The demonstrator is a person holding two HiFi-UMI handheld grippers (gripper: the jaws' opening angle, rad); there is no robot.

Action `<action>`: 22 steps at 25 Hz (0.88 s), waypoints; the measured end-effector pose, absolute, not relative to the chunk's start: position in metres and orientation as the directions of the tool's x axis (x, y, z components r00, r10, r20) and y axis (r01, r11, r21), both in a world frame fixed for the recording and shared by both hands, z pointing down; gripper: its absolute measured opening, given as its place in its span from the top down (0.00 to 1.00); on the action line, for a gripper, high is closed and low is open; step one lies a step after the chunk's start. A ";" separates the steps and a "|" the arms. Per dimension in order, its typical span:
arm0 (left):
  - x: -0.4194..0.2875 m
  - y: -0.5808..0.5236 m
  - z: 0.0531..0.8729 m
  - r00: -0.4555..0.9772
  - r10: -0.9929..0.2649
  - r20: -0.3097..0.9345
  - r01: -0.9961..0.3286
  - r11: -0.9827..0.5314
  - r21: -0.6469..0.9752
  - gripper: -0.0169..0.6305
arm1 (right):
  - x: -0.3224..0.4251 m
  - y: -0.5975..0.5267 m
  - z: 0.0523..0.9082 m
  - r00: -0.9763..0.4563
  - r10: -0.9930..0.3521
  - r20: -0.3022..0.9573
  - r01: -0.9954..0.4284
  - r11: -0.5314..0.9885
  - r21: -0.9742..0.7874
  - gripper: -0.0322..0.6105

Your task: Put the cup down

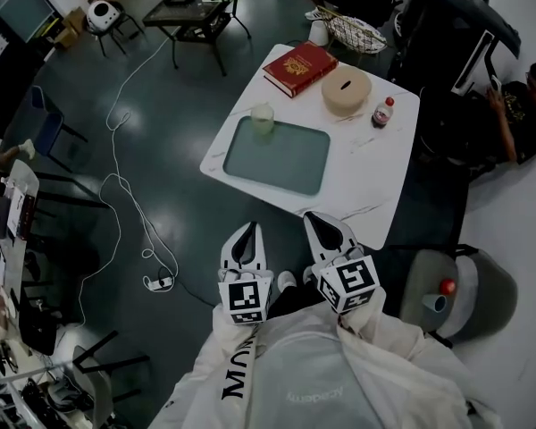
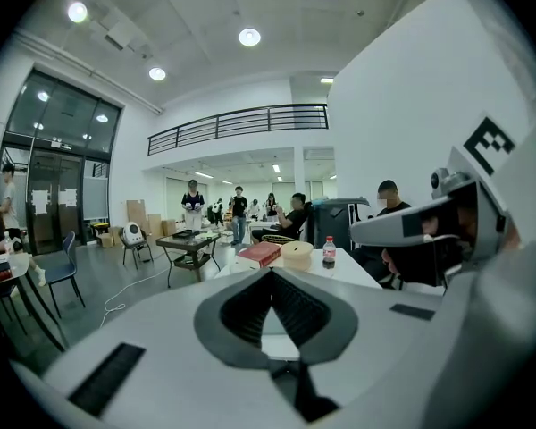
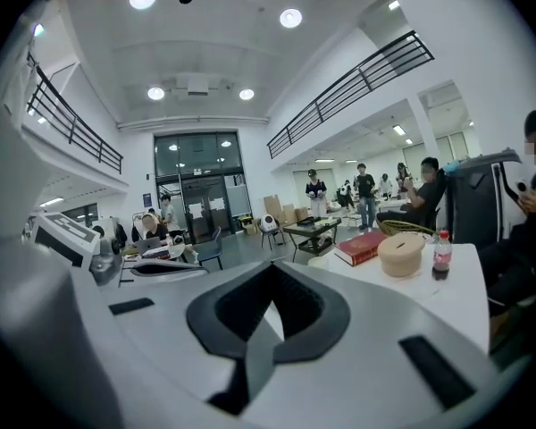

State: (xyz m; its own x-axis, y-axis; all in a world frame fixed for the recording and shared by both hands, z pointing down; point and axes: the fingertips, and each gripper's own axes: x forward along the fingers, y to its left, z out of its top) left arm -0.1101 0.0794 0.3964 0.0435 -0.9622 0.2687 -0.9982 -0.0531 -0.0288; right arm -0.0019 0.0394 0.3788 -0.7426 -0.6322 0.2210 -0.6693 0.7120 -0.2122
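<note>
Pale green cup (image 1: 263, 117) stands upright at the far left corner of a teal tray (image 1: 290, 164), apart from both claws. The tray lies on a white surface (image 1: 366, 172).

Beyond the tray on the same surface: a red book (image 1: 300, 68), a round beige container (image 1: 346, 90) with a slot in its lid just right of the book, and a small red-capped bottle (image 1: 383, 113) beside the container.

Left claw (image 1: 247, 232) is held close to the person's chest, short of the surface's near edge. In the left gripper view its jaws are clenched, tips meeting, nothing between them (image 2: 271, 273).

Right claw (image 1: 320, 222) is just beside the left, its tips near the surface's near edge. In the right gripper view it is also clenched and empty (image 3: 272, 268).

Both gripper views look level across the surface and show the book (image 3: 361, 247), container (image 3: 401, 254) and bottle (image 3: 441, 256). The cup cannot be made out there.

A white cable (image 1: 116, 177) trails over the dark floor left of the surface.
</note>
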 end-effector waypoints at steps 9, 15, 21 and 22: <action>-0.084 0.055 0.391 0.046 -0.959 0.281 -0.998 -0.058 -0.035 0.96 | 0.014 0.013 0.374 -0.765 -0.608 0.214 -0.643 0.737 -0.206 0.94; -0.069 0.039 0.384 0.047 -0.963 0.267 -0.997 -0.061 -0.045 0.96 | 0.025 0.001 0.370 -0.779 -0.596 0.197 -0.627 0.749 -0.215 0.94; -0.056 0.026 0.381 0.064 -0.962 0.267 -0.995 -0.082 -0.058 0.96 | 0.030 -0.007 0.367 -0.785 -0.588 0.195 -0.619 0.756 -0.214 0.94; -0.056 0.025 0.381 0.063 -0.962 0.267 -0.995 -0.081 -0.060 0.96 | 0.030 -0.007 0.367 -0.788 -0.584 0.195 -0.615 0.759 -0.211 0.94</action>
